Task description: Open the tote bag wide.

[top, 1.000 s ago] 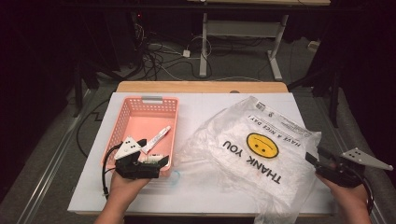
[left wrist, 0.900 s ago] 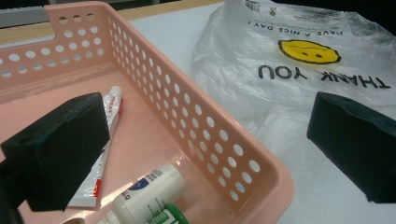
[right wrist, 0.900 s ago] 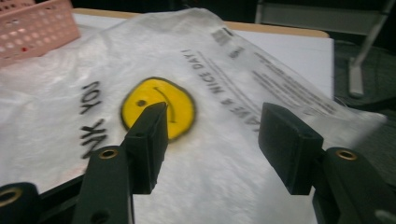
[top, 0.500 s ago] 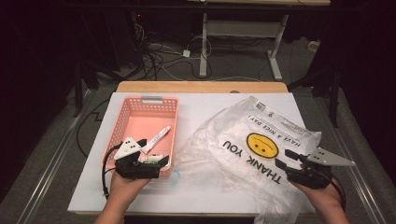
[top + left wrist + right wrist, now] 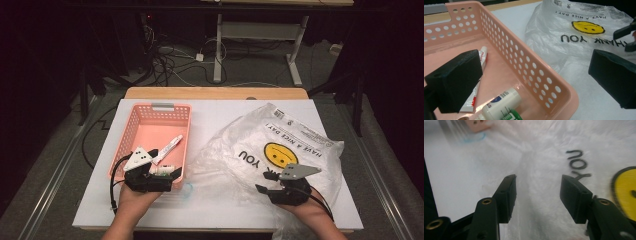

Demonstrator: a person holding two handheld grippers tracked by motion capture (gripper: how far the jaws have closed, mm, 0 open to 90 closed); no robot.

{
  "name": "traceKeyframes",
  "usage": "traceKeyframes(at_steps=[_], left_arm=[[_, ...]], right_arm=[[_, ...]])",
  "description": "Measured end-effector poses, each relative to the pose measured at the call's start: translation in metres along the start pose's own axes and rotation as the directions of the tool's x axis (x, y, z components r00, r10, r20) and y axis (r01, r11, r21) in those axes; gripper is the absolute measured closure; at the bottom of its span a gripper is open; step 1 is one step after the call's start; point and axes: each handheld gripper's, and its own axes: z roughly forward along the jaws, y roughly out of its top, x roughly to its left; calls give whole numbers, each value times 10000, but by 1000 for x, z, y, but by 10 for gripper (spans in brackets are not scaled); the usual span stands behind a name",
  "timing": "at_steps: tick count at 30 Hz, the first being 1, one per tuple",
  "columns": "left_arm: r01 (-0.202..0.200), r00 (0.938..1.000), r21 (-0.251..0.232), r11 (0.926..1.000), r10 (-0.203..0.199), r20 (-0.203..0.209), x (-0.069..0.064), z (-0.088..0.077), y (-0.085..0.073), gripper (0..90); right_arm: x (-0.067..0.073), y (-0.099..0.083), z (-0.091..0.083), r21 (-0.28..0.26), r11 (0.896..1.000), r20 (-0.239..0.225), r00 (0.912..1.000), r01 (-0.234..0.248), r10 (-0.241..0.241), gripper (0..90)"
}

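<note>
A pink plastic basket [image 5: 131, 134] stands at the table's left and holds a white tube [image 5: 167, 146] and a white bottle [image 5: 501, 103] with a green cap. My left gripper [image 5: 164, 164] hovers at the basket's near end, open wide. In the left gripper view [image 5: 535, 77] one jaw is over the basket's inside and the other outside its wall. A clear plastic bag [image 5: 295, 127] with a yellow smiley and "THANK YOU" lies at the right. My right gripper [image 5: 265, 182] is low over the bag's near part. Its jaws [image 5: 537, 182] have just been closing but stand open, with bag film under them, not pinched.
A small clear ring with a blue edge [image 5: 187, 189] lies on the white table top [image 5: 220, 112] between the basket and the bag. The table's near edge is just below both hands. Dark floor, cables and desk legs lie beyond the far edge.
My right gripper has moved left from the table's right edge onto the bag, beside the smiley print. The left gripper, basket and its contents have stayed put.
</note>
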Motion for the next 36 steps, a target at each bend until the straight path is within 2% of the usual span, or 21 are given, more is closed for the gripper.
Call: traceKeyframes(at_steps=[2,6,10,15,16,21,25,26,27,29,32,36], left_arm=[[11,10000,1,10000,-11,-14,0,0,0,0],[71,10000,-41,10000,-71,-3,0,-1,0,0],[-16,10000,-16,10000,16,27,0,-1,0,0],[-55,10000,-61,10000,55,37,-1,-1,1,0],[-74,10000,-53,10000,74,40,-1,-1,1,0],[-35,10000,-26,10000,35,19,-2,0,0,0],[-146,9999,4,9999,146,39,-4,0,1,0],[-126,9999,-25,9999,126,41,-4,0,1,0],[-105,9999,-41,9999,105,48,-4,-1,1,0],[-88,10000,-15,10000,88,44,-4,0,1,0],[-104,9999,35,9999,104,55,-4,2,1,0],[-147,9999,13,9999,147,29,-5,1,1,0]], right_arm=[[2,-3,8,351,9994,-240,9997,52,-44,495],[5,-8,18,759,9968,-428,9989,236,-204,513],[10,-8,24,868,9945,-731,9959,589,-526,514],[13,-9,29,1043,9913,-775,9944,798,-719,528],[14,-10,29,1132,9910,-755,9951,721,-638,540],[13,-10,30,1100,9891,-448,9947,974,-930,662],[13,-11,30,1054,9900,-342,9953,939,-907,782],[12,-11,30,1038,9908,-249,9961,868,-847,841],[12,-11,30,1038,9908,-249,9961,868,-847,841],[11,-11,30,1017,9912,-157,9963,852,-841,899],[10,-11,31,952,9926,-58,9972,747,-745,900],[5,-11,28,738,9964,341,9984,422,-448,900]])
